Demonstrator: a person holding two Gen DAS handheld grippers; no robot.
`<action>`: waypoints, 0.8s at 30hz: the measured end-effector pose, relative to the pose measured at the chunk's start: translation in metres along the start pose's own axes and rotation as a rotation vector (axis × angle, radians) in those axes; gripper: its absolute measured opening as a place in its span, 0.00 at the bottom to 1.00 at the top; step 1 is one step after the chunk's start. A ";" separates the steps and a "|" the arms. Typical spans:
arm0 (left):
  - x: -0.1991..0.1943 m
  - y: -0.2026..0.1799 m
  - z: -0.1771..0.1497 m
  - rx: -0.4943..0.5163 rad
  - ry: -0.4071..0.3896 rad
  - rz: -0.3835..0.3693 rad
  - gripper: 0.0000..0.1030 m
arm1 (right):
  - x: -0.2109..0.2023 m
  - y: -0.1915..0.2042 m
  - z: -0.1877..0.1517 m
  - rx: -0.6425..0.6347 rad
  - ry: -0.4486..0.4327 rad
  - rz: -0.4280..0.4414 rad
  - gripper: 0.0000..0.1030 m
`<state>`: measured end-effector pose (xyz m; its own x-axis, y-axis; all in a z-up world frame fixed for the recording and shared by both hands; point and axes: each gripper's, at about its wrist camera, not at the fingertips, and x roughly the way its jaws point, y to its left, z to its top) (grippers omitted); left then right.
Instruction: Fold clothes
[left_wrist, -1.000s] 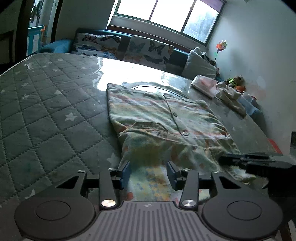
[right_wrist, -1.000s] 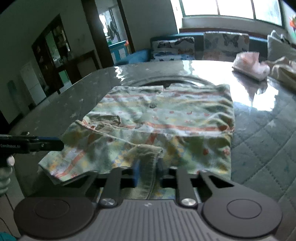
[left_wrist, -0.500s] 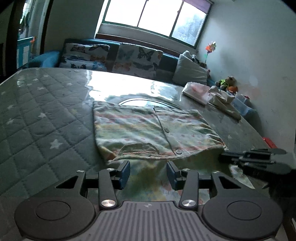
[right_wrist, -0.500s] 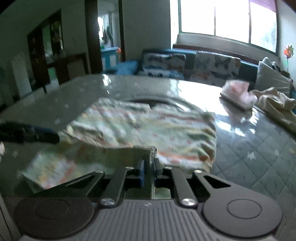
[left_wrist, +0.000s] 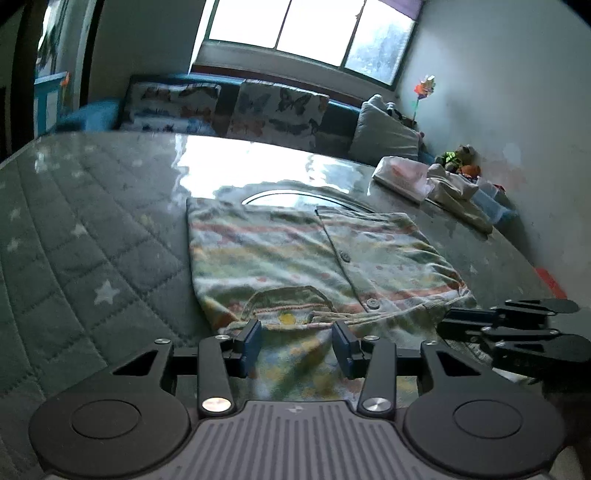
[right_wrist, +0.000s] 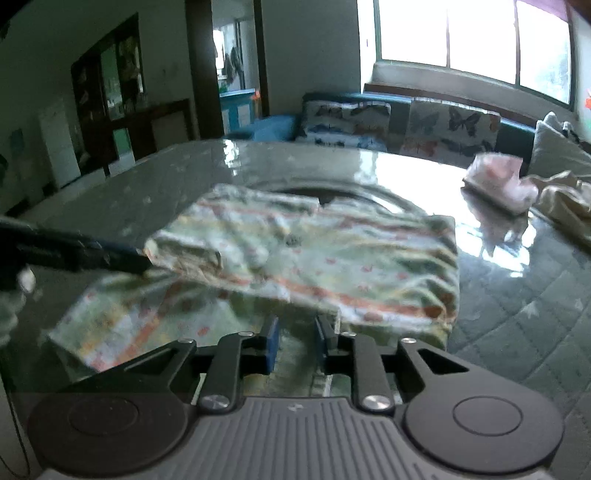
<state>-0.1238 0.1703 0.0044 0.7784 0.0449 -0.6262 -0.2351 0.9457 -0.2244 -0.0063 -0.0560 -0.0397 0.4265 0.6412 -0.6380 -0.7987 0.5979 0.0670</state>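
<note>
Mid-fold: pale, orange-striped buttoned cotton garment (left_wrist: 295, 258) lying flat on the quilted, star-patterned grey table (left_wrist: 74, 258), near hem doubled over toward the collar. Left tongs (left_wrist: 297, 341) spread wide, holding nothing, just short of the folded edge. Right tongs (right_wrist: 295, 343) parted too, cloth apparently let go. Likely next: regrip a side edge with both and carry it across, keeping layers aligned.
</note>
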 end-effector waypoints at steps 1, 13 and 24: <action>0.001 0.000 -0.001 0.005 0.006 0.006 0.44 | 0.001 -0.001 -0.002 0.000 0.005 0.003 0.20; -0.021 -0.011 -0.015 0.063 -0.004 -0.025 0.49 | -0.037 0.004 -0.019 -0.015 0.012 -0.010 0.44; -0.013 -0.003 -0.021 0.076 0.035 0.011 0.50 | -0.059 -0.005 -0.025 0.090 0.019 0.016 0.04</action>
<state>-0.1454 0.1605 -0.0022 0.7552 0.0451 -0.6539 -0.1972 0.9671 -0.1610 -0.0381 -0.1089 -0.0215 0.4050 0.6420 -0.6510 -0.7635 0.6292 0.1455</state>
